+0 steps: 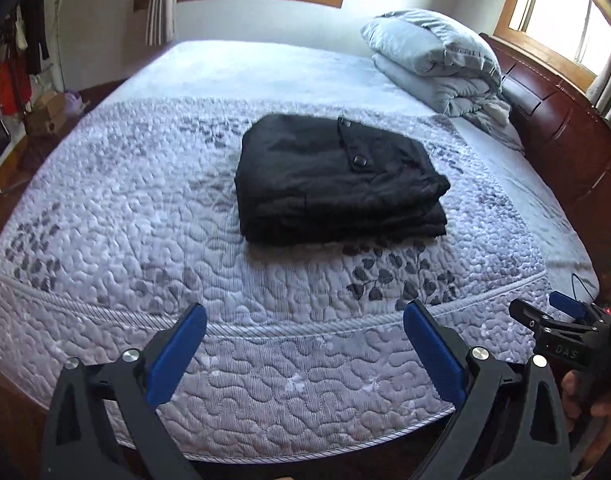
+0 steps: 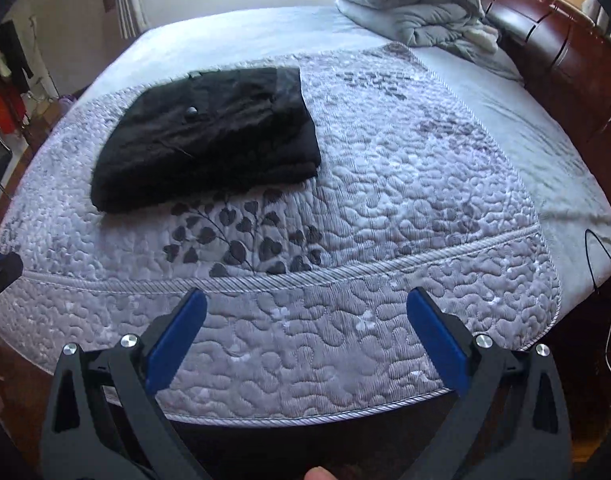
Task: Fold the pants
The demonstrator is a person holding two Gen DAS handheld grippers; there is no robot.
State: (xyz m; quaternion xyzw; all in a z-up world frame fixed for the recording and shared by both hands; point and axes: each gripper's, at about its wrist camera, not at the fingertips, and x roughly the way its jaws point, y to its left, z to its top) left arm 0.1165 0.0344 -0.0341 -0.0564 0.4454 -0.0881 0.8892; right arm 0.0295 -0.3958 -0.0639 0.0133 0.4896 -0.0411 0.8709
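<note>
2 grippers, left gripper point(image 1: 305, 316) and right gripper point(image 2: 305, 300), gape wide and empty; black pants point(image 1: 337, 180) lie folded on the bed point(image 1: 105, 200), well ahead.

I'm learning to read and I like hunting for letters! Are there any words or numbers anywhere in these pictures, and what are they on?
"DAS": pale raised letters on the black body of the right claw, seen in the left wrist view; more letters may follow, but they are hidden.
Black pants: folded on the quilt; the round button shows no letters I can read.
Left claw: no writing visible.
Nothing else bears readable text.
</note>
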